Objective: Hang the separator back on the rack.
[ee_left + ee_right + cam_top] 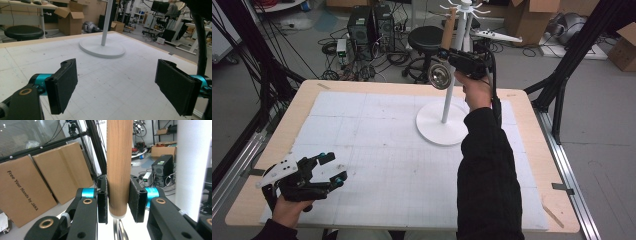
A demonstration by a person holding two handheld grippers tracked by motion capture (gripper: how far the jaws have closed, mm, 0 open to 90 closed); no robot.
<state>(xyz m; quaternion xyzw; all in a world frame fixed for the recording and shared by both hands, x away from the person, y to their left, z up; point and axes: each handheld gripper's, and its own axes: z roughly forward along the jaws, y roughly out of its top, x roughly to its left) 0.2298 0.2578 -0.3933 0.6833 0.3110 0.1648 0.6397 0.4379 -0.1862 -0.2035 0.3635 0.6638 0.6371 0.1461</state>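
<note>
1. Left hand-held gripper (332, 167): jaws spread wide, empty, low over the bench (387, 165) at its near-left corner.
2. White stand (444, 122): round base on the bench, far right.
3. Right hand-held gripper (445, 54): raised beside the stand's pole, pinching a ladle (441, 75) by its wooden handle (119, 167).

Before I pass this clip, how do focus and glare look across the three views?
High view: even light, slightly soft; a bright glint on the metal ladle bowl. Left gripper view: white stand base reasonably sharp, the near pads softer. Right gripper view: the wooden handle is sharp, the white pole washed out.
</note>
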